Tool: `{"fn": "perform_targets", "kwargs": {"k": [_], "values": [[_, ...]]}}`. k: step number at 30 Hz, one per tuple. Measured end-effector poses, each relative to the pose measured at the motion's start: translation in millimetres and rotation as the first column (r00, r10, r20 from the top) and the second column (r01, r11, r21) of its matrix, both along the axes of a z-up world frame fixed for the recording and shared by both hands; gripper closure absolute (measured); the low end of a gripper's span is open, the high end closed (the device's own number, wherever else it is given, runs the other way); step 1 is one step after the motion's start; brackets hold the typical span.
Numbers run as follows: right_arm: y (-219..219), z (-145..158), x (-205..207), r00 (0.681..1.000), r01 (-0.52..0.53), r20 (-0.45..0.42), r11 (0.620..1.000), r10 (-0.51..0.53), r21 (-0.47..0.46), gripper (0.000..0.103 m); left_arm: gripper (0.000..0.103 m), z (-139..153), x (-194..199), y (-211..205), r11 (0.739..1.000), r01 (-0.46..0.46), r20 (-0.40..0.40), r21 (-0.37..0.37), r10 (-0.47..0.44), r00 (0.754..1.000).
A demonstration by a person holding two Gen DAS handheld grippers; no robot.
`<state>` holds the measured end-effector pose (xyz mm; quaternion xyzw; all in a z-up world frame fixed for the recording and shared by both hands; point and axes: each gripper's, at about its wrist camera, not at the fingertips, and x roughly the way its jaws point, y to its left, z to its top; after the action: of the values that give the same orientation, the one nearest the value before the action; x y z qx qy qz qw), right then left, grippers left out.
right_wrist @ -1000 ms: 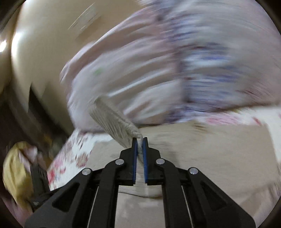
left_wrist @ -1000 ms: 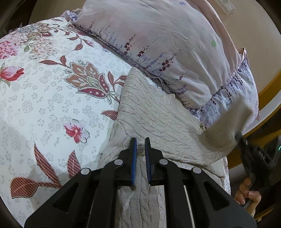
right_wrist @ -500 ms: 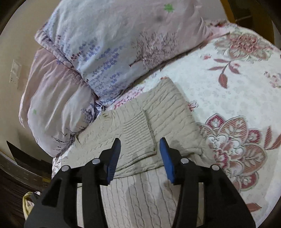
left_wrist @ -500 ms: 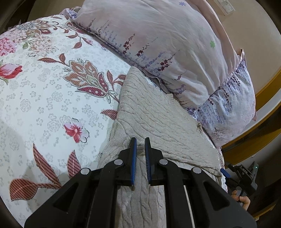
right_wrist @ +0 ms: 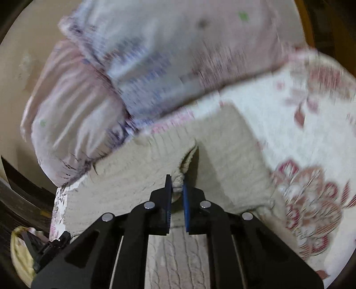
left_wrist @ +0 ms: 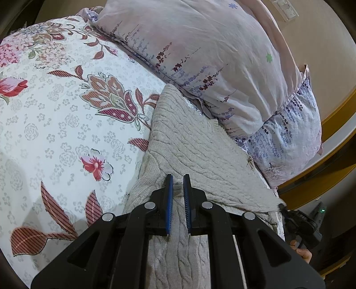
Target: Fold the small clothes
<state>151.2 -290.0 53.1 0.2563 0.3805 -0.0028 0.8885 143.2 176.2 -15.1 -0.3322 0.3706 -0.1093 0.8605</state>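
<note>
- Left tongs point(left_wrist: 178, 186) at bottom centre of the left wrist view, blue pads narrow, pinched on a fold of the beige cable-knit sweater point(left_wrist: 195, 151).
- Right tongs point(right_wrist: 177, 186) at bottom centre of the blurred right wrist view, just closed from a wider stance, clamped on a bunched ridge of the sweater point(right_wrist: 227, 155).
- In the right wrist view, pinched knit raised into a small peak at the pad tips, a dark fold running up from it.
- Sweater spread flat on the bed, from bottom centre up toward the middle of both views, a folded panel lying across its lower body.
- In the left wrist view, far right lower edge: right tongs again point(left_wrist: 283, 207), dark and small, at the sweater's right corner, with a bit of a hand point(left_wrist: 302, 252) below.
- Floral bedsheet point(left_wrist: 55, 133) under the sweater, white with red and pink blossoms, filling the left of the left wrist view and the right of the right wrist view.
- Beyond the sweater, touching its far edge: a pale pink pillow point(left_wrist: 211, 55) with purple sprigs, stacked on a second lavender-printed pillow point(left_wrist: 289, 137).
- Farthest: beige wall with a light switch plate point(left_wrist: 287, 10) at upper right of the left wrist view.
- Yellow cloth bundle point(right_wrist: 20, 255) at lower left of the right wrist view, off the bed.
</note>
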Motion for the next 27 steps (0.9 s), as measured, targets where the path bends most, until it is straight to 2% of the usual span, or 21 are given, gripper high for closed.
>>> {"fn": "perform_targets", "kwargs": {"k": [2,4,7,12,15,17,20,23,27], "values": [[2.2,0.9,-4.8,1.000,0.007,0.004,1.000,-0.007,-0.030,0.095,0.092,-0.7,-0.5,0.4,1.000,0.001,0.000,-0.007,-0.001,1.000],[2.6,-11.9,-3.1,0.999,0.012,-0.052,0.998,-0.015,-0.060,0.095,0.092,-1.3,-0.9,0.9,1.000,0.001,0.001,-0.014,-0.001,1.000],[-1.9,-34.2,2.8,0.990,0.025,-0.139,0.998,-0.031,-0.049,0.094,0.092,-1.3,-1.4,0.8,1.000,0.000,0.001,-0.015,0.000,1.000],[5.7,-34.5,5.3,0.989,-0.009,-0.149,0.993,-0.009,-0.119,0.091,0.092,-0.9,-1.4,0.2,1.000,0.003,0.003,-0.018,-0.003,1.000],[2.2,-28.1,-1.6,0.991,-0.037,-0.128,0.996,0.027,-0.077,0.076,0.089,2.9,-5.0,-1.8,0.999,0.034,0.000,-0.003,-0.034,0.999],[-2.9,-21.2,-11.4,0.994,-0.037,-0.102,0.998,0.031,-0.059,0.053,0.080,5.9,-12.0,-0.5,0.998,0.052,0.009,-0.020,-0.052,0.999],[-17.3,-12.3,-31.2,0.997,-0.034,-0.066,0.998,0.031,-0.052,0.046,0.066,13.0,-28.3,5.3,0.998,0.062,0.032,-0.008,-0.061,0.998],[-35.0,-12.6,-47.2,0.998,-0.009,-0.063,0.999,0.006,-0.033,0.045,0.063,19.6,-41.9,11.9,0.998,0.066,0.056,0.012,-0.067,0.996],[-50.7,-20.7,-57.3,0.997,0.025,-0.077,1.000,-0.025,0.004,0.045,0.057,20.9,-50.4,17.5,0.998,0.052,0.049,0.040,-0.054,0.997]]}}
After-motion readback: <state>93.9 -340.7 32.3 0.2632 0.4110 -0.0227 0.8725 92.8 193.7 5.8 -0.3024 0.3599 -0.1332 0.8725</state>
